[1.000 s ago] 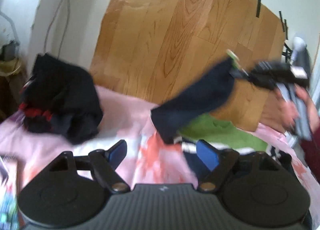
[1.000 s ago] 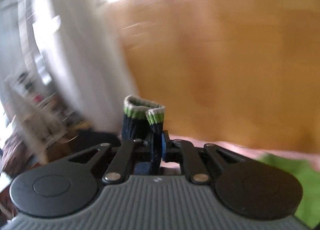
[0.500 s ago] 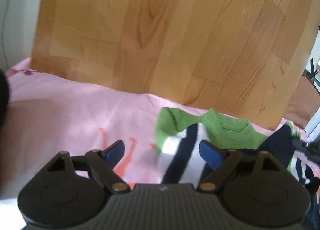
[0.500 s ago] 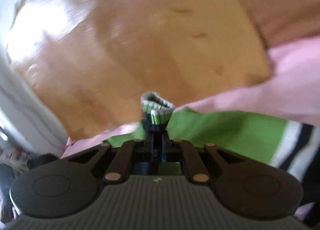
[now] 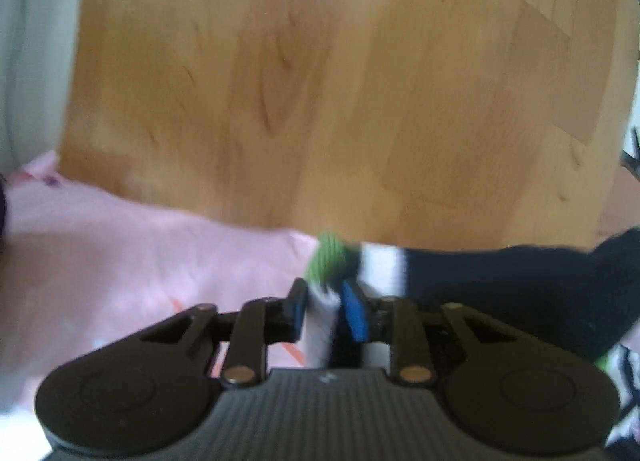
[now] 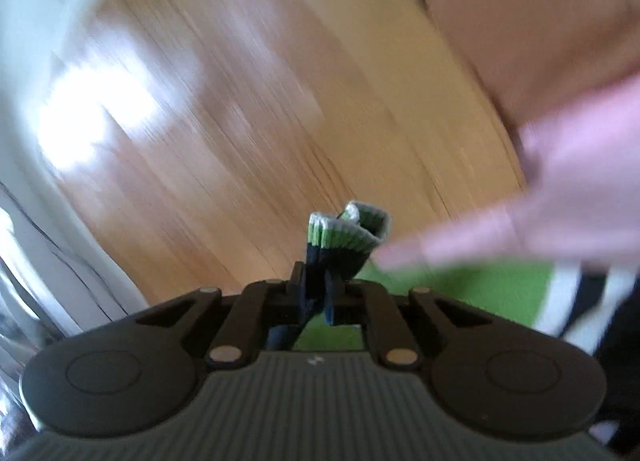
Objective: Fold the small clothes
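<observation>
Both tongs have cloth in them. On my left gripper [image 5: 325, 309] the jaws are closing, with the white-and-green edge of the striped sweater [image 5: 384, 267] between the blue pads. My right gripper [image 6: 318, 293] is clamped tight on the navy sleeve cuff [image 6: 346, 239], which sticks up just ahead. Beyond lie the pink bedsheet [image 5: 140, 253] and the wooden headboard [image 5: 320, 81].

The left claw [image 5: 325, 311] is closing on white cloth; the right claw [image 6: 318, 295] stays pinched tight.
</observation>
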